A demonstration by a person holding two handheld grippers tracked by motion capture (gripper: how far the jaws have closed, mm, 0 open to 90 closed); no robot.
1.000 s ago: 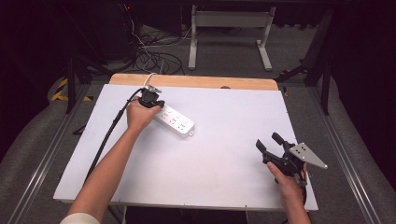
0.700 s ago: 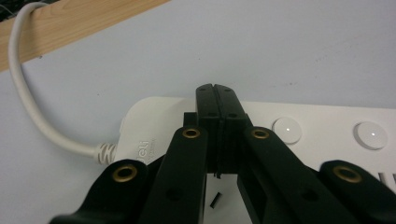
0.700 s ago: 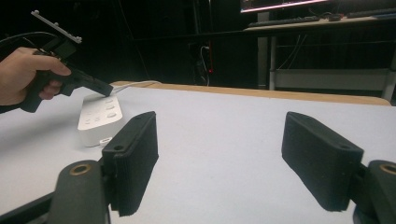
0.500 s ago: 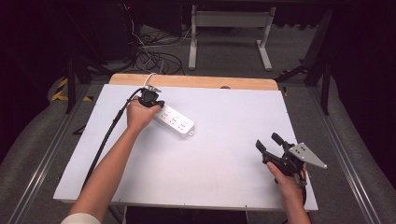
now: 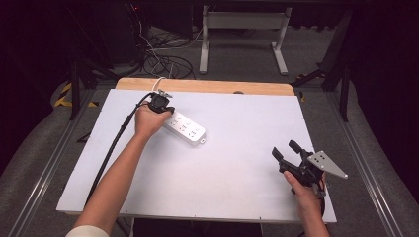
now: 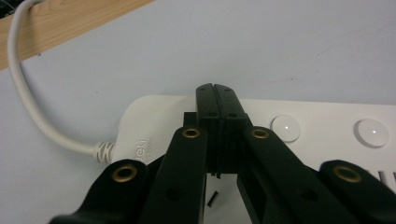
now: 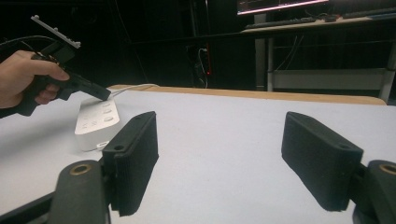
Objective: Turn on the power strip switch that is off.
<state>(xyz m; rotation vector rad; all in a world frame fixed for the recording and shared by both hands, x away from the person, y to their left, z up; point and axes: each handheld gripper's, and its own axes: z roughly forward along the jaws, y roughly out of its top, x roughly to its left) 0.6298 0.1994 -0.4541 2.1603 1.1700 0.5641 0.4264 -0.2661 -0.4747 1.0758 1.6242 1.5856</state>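
The large white rectangular table top (image 5: 237, 163), edged at the far side by a pale wooden strip (image 5: 207, 86), carries little: a white plastic power strip (image 5: 185, 129) with round buttons lies in its far-left part, its pale cord (image 6: 28, 112) curling off over the wooden edge.

The left gripper (image 5: 165, 107) sits at the cord end of the strip — its black jaws are pressed together with nothing between them, and their joined tip rests on or just above the strip's top face beside the first round button (image 6: 285, 128). Whether it presses down cannot be told.

The right gripper (image 5: 285, 150) is held low near the table's near-right corner, well apart from the strip. In the right gripper view its two padded jaws stand parted and empty, looking across the bare table toward the strip (image 7: 95, 122) and the left hand (image 7: 25, 77).

As a judgement, the work on the strip is at an early point: the closed tip appears set to push a switch or steady the strip, and nothing is plugged in — the right gripper has no part in it yet.
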